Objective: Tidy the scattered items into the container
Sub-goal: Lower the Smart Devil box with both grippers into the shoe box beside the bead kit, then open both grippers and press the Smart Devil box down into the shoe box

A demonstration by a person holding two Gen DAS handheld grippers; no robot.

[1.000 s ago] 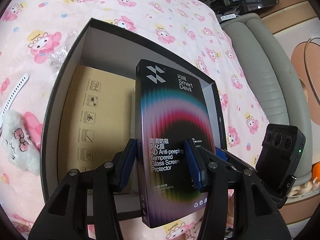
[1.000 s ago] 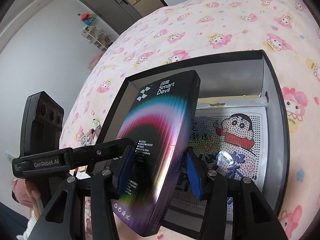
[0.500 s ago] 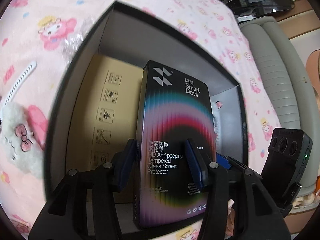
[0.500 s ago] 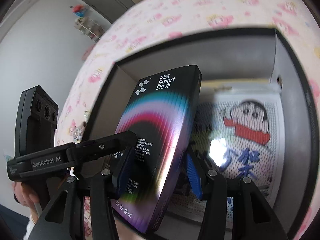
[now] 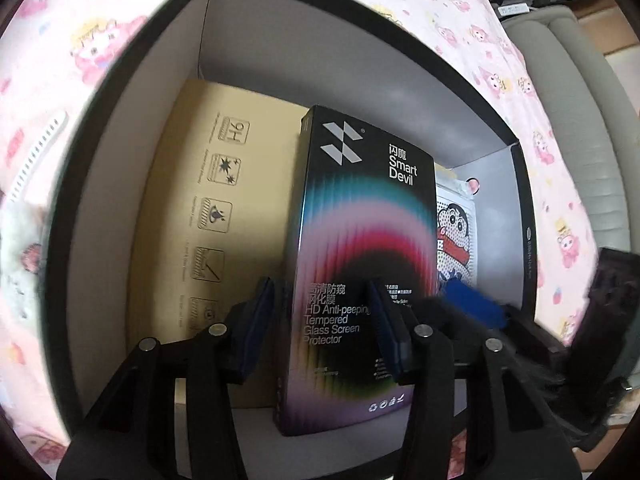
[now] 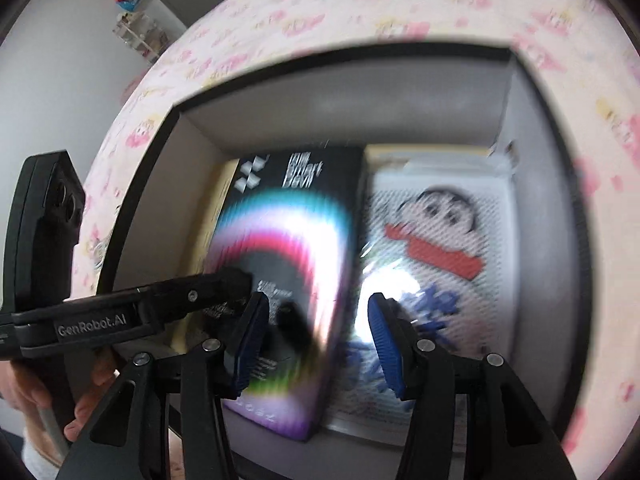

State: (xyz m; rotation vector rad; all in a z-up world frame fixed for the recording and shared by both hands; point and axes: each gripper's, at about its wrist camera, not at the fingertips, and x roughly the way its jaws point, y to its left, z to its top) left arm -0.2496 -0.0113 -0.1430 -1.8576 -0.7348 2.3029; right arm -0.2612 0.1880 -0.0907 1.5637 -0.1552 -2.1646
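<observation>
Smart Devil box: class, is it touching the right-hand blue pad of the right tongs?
Apart. The right wrist view shows a bright strip of the cartoon pack between the box and that pad.

Screen protector box [image 5: 360, 248]: you see glossy printed card with a sheen across the rainbow.
Container [image 5: 280, 52]: matt grey card walls, black rim.
Tan box [image 5: 224, 208]: matt kraft paper, left of the frame.
Cartoon pack [image 6: 436, 248]: shiny clear film, glaring.
Bedsheet [image 5: 460, 28]: soft printed cloth.
Left gripper [image 5: 320, 324]: matt black plastic, ribbed blue pads [image 5: 260, 320].
</observation>
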